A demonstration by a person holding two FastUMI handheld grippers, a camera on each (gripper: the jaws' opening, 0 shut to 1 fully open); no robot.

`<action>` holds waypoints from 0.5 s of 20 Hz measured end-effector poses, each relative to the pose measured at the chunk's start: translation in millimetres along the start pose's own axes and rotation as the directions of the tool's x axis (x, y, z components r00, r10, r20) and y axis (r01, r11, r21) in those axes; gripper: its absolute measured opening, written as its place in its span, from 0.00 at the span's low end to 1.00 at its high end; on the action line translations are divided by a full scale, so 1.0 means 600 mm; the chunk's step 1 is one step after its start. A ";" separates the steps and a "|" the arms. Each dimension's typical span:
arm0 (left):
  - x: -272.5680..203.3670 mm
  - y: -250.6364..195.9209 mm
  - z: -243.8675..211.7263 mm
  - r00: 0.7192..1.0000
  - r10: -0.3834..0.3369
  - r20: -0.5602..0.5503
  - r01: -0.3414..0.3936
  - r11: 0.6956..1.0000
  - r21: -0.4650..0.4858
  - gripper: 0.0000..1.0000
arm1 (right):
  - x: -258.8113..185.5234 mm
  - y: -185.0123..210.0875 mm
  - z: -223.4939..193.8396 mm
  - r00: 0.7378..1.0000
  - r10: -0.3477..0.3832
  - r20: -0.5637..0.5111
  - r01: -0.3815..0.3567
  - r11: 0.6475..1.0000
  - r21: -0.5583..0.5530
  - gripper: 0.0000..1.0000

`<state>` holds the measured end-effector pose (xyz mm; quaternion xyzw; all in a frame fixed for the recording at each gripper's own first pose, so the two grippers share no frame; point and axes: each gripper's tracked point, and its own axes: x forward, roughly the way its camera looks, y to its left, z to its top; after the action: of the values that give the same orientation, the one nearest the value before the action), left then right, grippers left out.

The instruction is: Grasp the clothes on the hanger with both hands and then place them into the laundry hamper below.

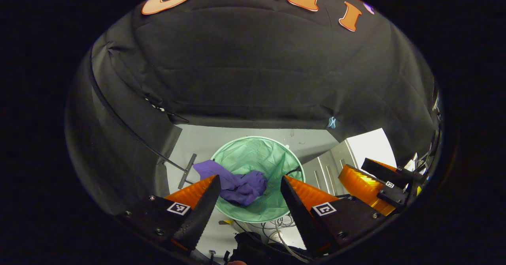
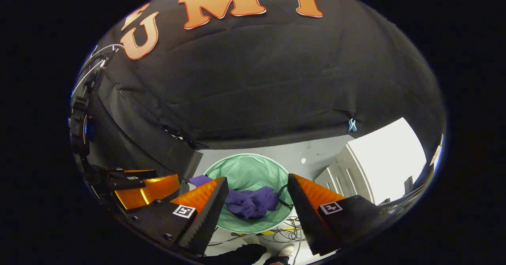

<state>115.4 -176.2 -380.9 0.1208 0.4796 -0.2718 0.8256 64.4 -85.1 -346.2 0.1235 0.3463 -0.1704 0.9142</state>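
Left tool (image 1: 250,202) and right tool (image 2: 257,203) both released, jaws spread, nothing between them, poised above the green hamper (image 1: 276,154). Purple clothes (image 1: 241,186) lie crumpled inside, one corner draped over the left rim. Placement judged essentially done.

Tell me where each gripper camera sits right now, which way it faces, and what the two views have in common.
Left gripper view: rides the left gripper, above the green hamper, facing down and forward; its own open fingers frame the purple clothes, with the other gripper at right.
Right gripper view: rides the right gripper, also looking down at the hamper and clothes; its open fingers show, and the other gripper at left.
Shared: hamper, clothes draped over its rim, grey floor, white cabinet.
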 end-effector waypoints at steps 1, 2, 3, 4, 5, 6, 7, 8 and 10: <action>-0.012 -0.001 0.000 1.000 0.008 0.014 -0.008 1.000 -0.008 0.97 | -0.011 0.001 0.005 1.000 0.007 0.010 -0.007 1.000 -0.001 0.98; -0.025 -0.003 0.000 1.000 0.011 0.028 -0.010 1.000 -0.019 0.97 | -0.024 -0.001 0.009 1.000 0.014 0.020 -0.014 1.000 -0.003 0.98; -0.027 0.000 -0.003 0.999 0.022 0.043 -0.021 0.999 -0.033 0.98 | -0.035 -0.002 0.013 0.999 0.021 0.030 -0.021 1.000 -0.008 0.98; -0.040 0.000 -0.006 0.997 0.036 0.063 -0.033 0.998 -0.049 0.97 | -0.048 -0.004 0.014 0.999 0.028 0.040 -0.028 1.000 -0.015 0.98; -0.065 0.000 -0.006 0.995 0.051 0.085 -0.045 0.997 -0.065 0.97 | -0.061 -0.004 0.017 0.998 0.037 0.050 -0.036 0.999 -0.023 0.98; -0.088 -0.001 -0.004 0.992 0.065 0.105 -0.057 0.995 -0.080 0.97 | -0.076 -0.005 0.018 0.997 0.045 0.057 -0.043 0.999 -0.032 0.98; -0.107 0.001 -0.009 0.989 0.079 0.122 -0.068 0.993 -0.092 0.97 | -0.090 -0.005 0.018 0.997 0.053 0.064 -0.051 0.998 -0.043 0.98; -0.122 0.002 -0.015 0.986 0.093 0.139 -0.080 0.992 -0.102 0.97 | -0.106 -0.005 0.016 0.995 0.066 0.071 -0.062 0.997 -0.053 0.98; -0.161 0.003 -0.026 0.977 0.124 0.173 -0.104 0.987 -0.123 0.98 | -0.141 -0.001 0.018 0.992 0.090 0.089 -0.083 0.994 -0.075 0.98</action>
<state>66.9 -135.3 -306.2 0.0759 0.4098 -0.2061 0.8854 11.0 -70.1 -281.4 0.0979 0.3038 -0.1237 0.9396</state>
